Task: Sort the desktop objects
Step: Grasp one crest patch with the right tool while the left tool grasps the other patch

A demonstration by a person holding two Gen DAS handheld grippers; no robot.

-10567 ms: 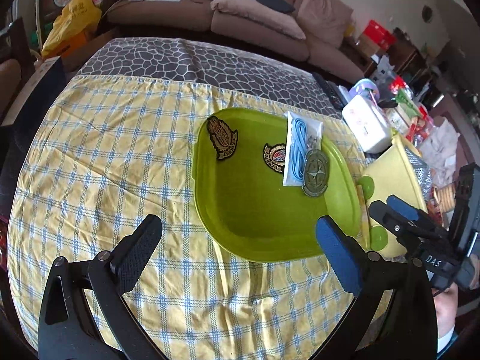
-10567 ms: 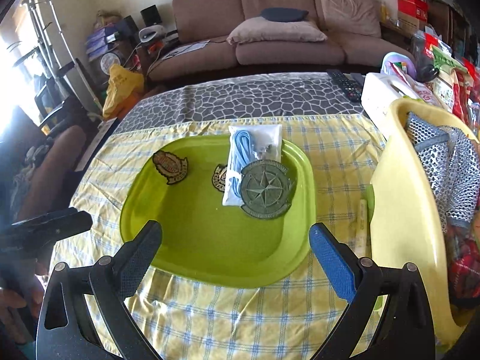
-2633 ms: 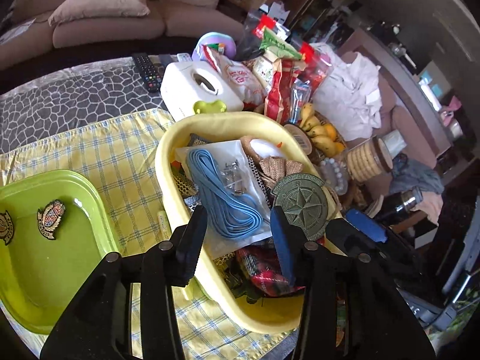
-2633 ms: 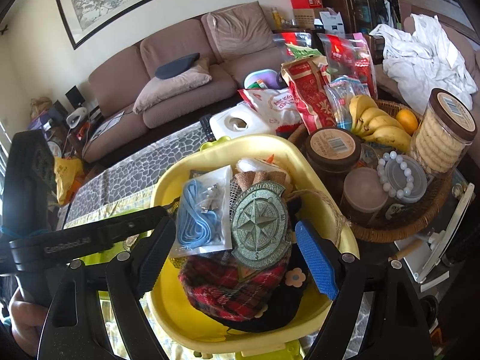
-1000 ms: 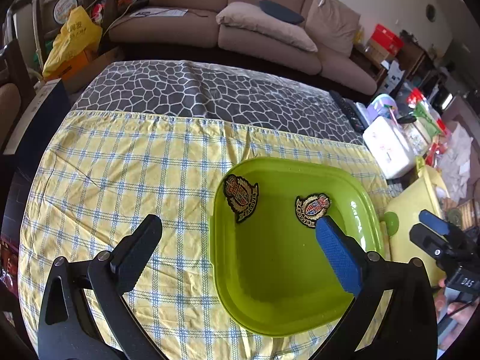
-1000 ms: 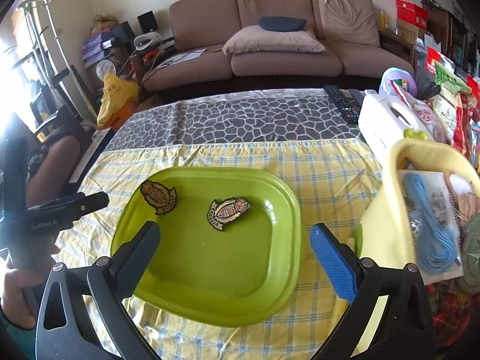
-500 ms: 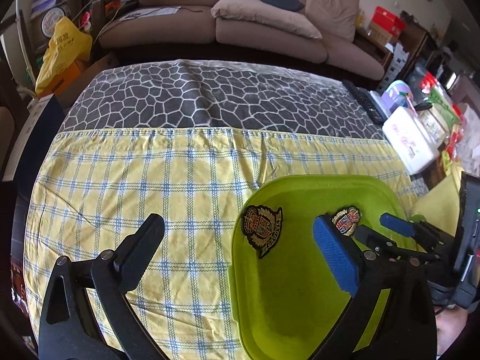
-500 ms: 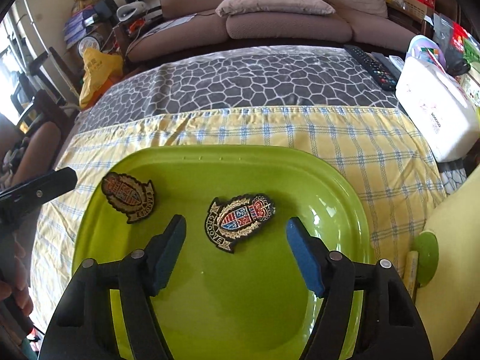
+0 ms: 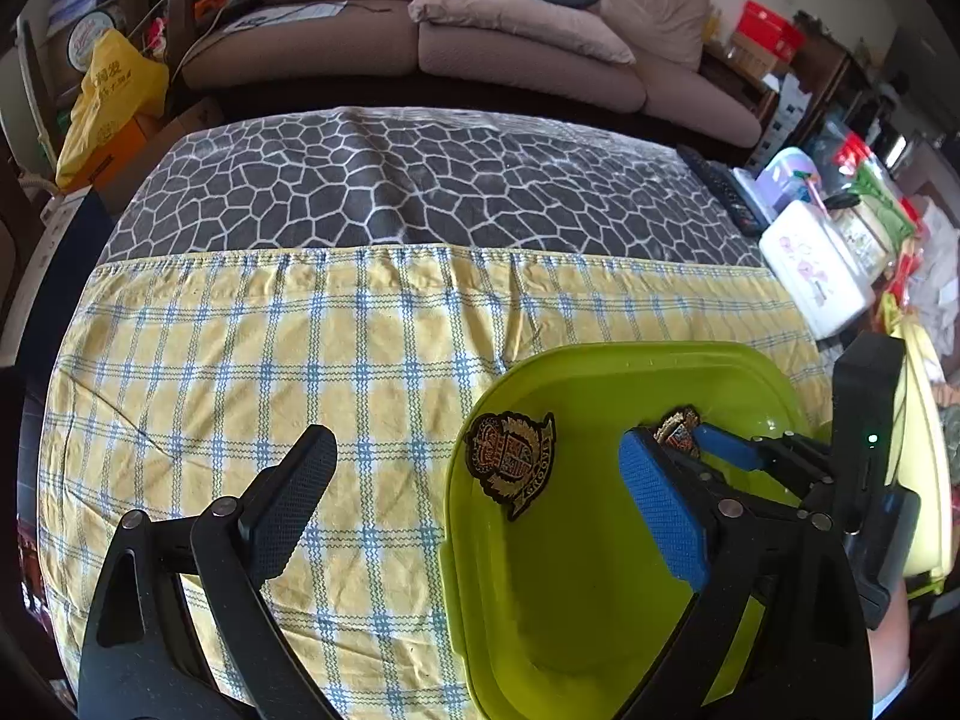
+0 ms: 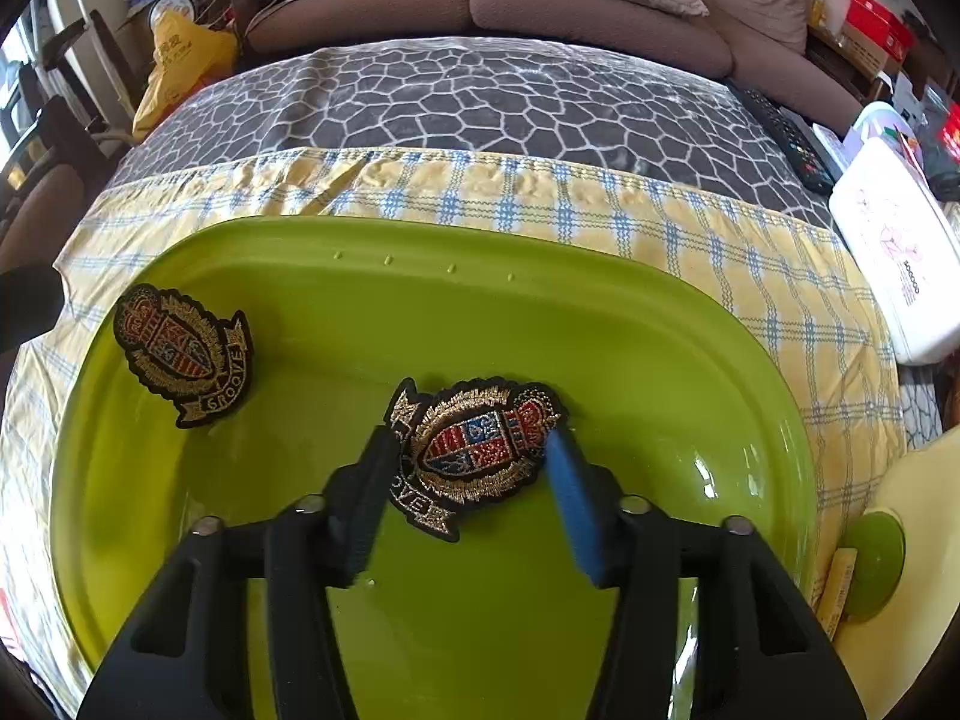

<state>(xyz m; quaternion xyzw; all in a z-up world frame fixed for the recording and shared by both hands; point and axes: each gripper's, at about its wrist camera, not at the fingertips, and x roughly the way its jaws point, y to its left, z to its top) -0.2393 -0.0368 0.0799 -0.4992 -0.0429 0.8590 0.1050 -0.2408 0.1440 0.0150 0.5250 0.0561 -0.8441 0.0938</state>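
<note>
Right tongs (image 10: 465,468) closing, pads on either side of a crest patch (image 10: 477,450), apparently just at its edges and not yet pressing. Patch lying flat near the middle of the green tray (image 10: 690,360), its banner end toward the camera. Left tongs (image 9: 474,498) spread wide, nothing between them, hovering over the tray's left rim and the checked cloth (image 9: 270,360). Second patch (image 10: 180,354) flat on the tray floor to the left, well apart from the first. Yellow basket (image 10: 912,510) just past the tray's right edge, probably where the patches belong.

Step in hand, as judged: pinching the middle patch off the tray.

- Flat, thin, floppy cloth on slick plastic: likely to slide or buckle instead of lifting. Best to keep the pad tips down against the tray floor while closing, so the edges ride up between the pads.
- Worth squeezing across the shield, where the stitching looks stiffest, not the loose banner.
- No lift until the patch visibly bows or sits clamped; then straight up, slowly.
- Tray light and free on the cloth: could shift under a sideways push. Left tongs well placed to steady the rim if so.
- Second patch far enough off to stay undisturbed.
</note>
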